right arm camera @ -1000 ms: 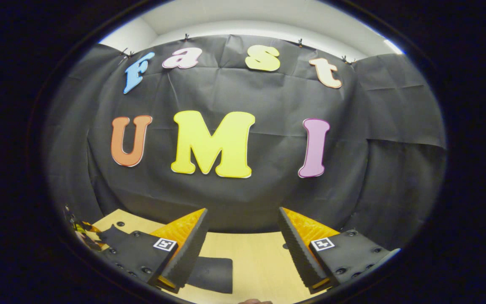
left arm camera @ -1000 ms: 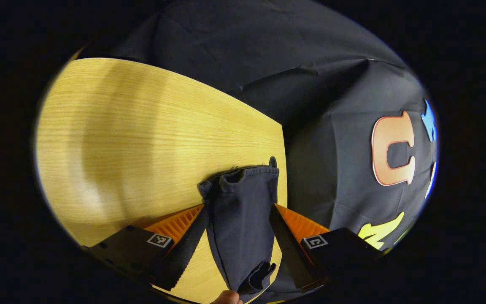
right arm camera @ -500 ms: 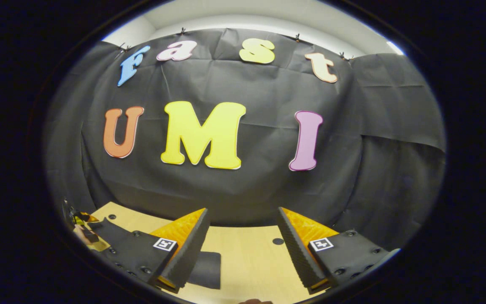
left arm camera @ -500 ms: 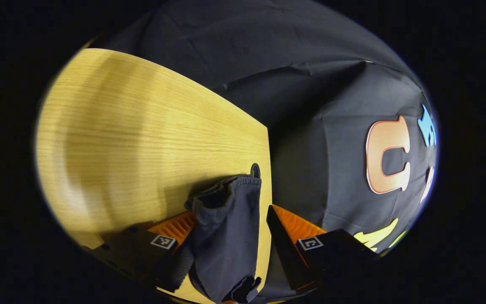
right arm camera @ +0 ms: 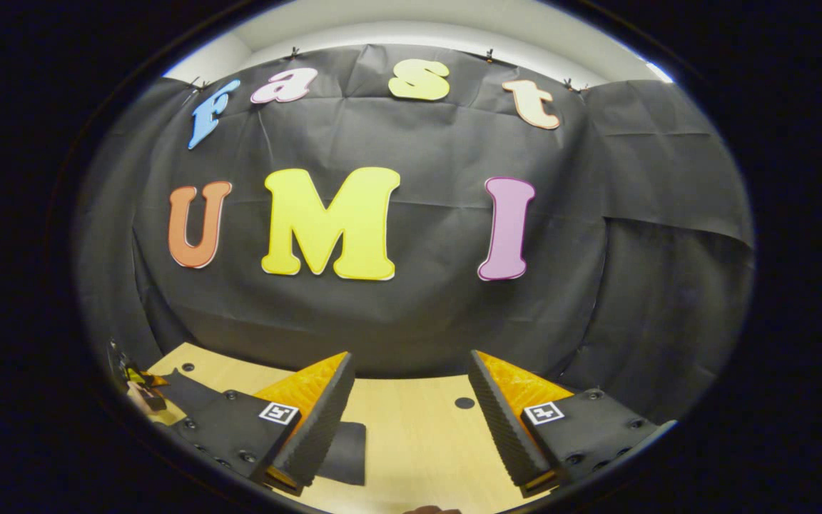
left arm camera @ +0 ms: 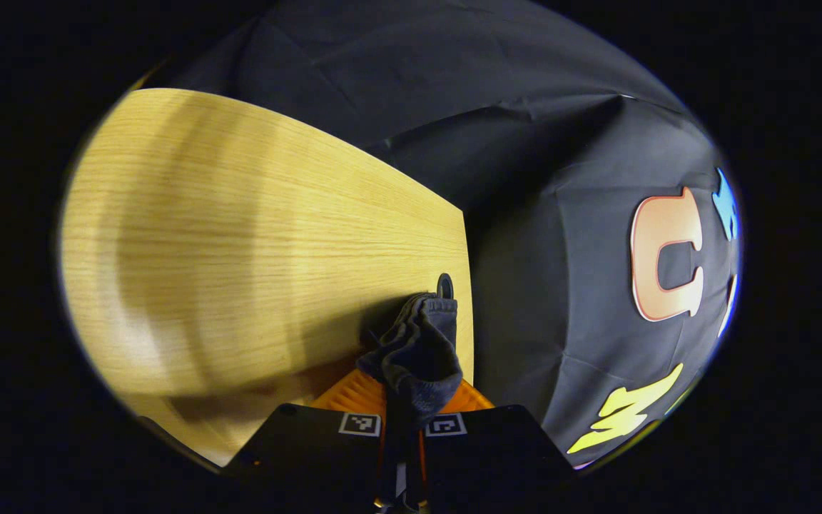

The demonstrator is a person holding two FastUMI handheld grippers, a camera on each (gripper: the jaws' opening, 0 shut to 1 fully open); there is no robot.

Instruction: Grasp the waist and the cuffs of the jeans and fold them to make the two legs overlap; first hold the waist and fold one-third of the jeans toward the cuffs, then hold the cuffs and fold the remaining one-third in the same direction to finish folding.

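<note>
On my left gripper view, the left gripper (left arm camera: 402, 421) has its fingers brought together on a bunched fold of the dark blue-grey denim jeans (left arm camera: 417, 343); both fingers press on the cloth, with barely any gap between them. The gathered cloth rises out of the fingers and lies crumpled on the pale wooden surface (left arm camera: 240, 250), close to that surface's edge. A hemmed end of the jeans sits at the far side of the bunch, touching a small round black hole (left arm camera: 445, 285) in the surface near the edge. I cannot tell from here whether that hem is a cuff or part of the waist. Past the edge hangs the black cloth wall of the booth (left arm camera: 525, 143).

On my right gripper view, the right gripper (right arm camera: 411, 407) has its fingers spread wide apart, holding nothing, and it hovers above the same wooden surface (right arm camera: 411, 442). A flat dark patch of the jeans (right arm camera: 343, 453) lies on the surface just behind the left-hand finger, partly hidden by it. Another small round black hole (right arm camera: 464, 402) shows in the surface between the fingers. At the far left rim I see more dark cloth, too small and distorted to make out.
</note>
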